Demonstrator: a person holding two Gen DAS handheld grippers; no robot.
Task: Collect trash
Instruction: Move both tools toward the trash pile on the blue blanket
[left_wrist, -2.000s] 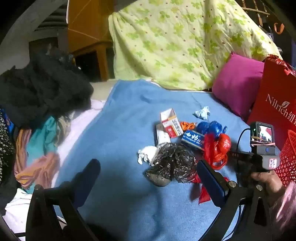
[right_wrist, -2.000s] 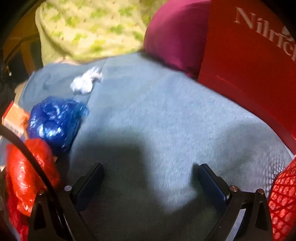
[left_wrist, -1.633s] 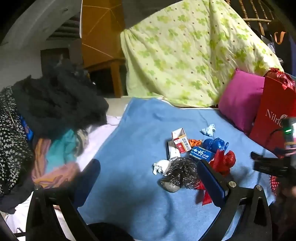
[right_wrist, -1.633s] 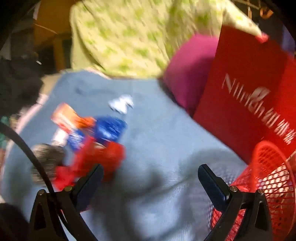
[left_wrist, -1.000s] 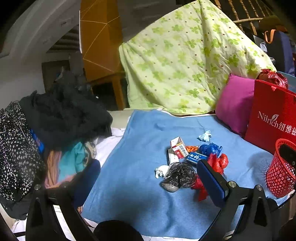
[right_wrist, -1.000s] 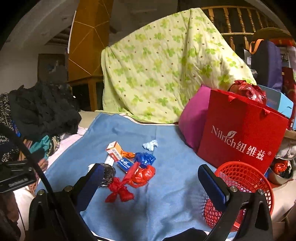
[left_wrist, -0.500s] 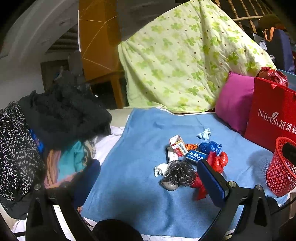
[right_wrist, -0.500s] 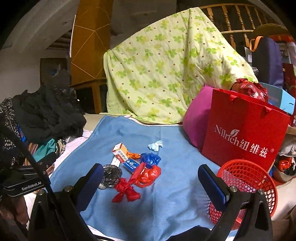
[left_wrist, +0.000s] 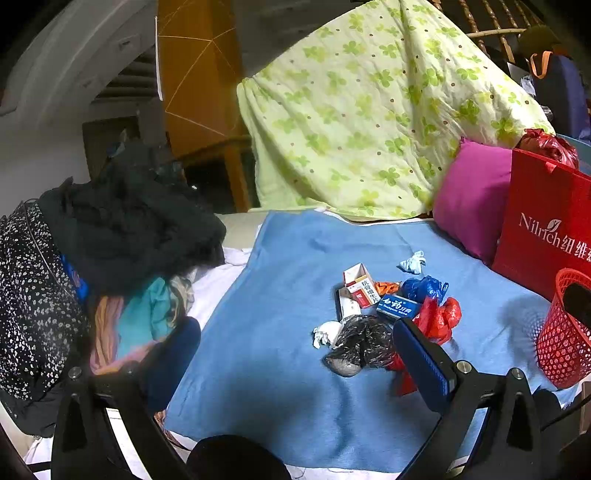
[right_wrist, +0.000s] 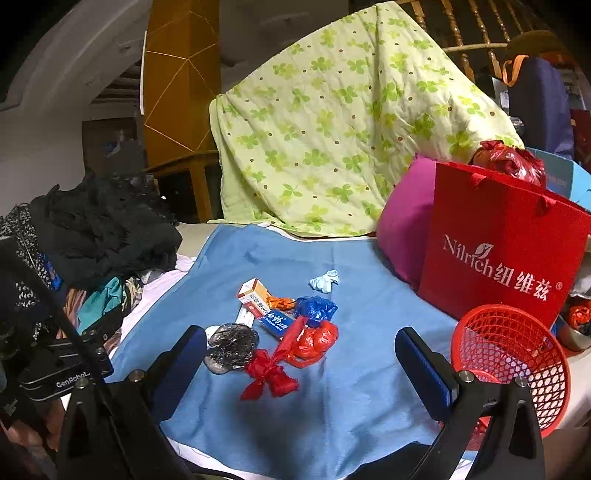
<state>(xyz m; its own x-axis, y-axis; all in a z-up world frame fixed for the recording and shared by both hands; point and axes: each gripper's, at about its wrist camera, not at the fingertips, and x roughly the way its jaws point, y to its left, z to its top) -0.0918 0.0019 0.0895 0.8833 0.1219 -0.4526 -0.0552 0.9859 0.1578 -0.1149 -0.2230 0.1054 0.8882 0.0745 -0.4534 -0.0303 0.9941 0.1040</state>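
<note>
2 grippers, left gripper (left_wrist: 295, 363) and right gripper (right_wrist: 301, 363), fingers spread empty; light crumpled red plastic bag (right_wrist: 295, 349) may snag beside red mesh plastic basket (right_wrist: 511, 360)

A: Type of premises?
B: Home, bedroom. Evidence: bed (right_wrist: 332, 424) spread with blue blanket (right_wrist: 258, 266); green clover-print quilt (right_wrist: 332, 129) draped behind; magenta pillow (right_wrist: 406, 221).
A: Further items?
B: Heap of clothes (right_wrist: 103, 229) at bedside; red shopping bag (right_wrist: 498, 251); red mesh basket (right_wrist: 517, 354); wooden railing (right_wrist: 461, 29) at rear.
</note>
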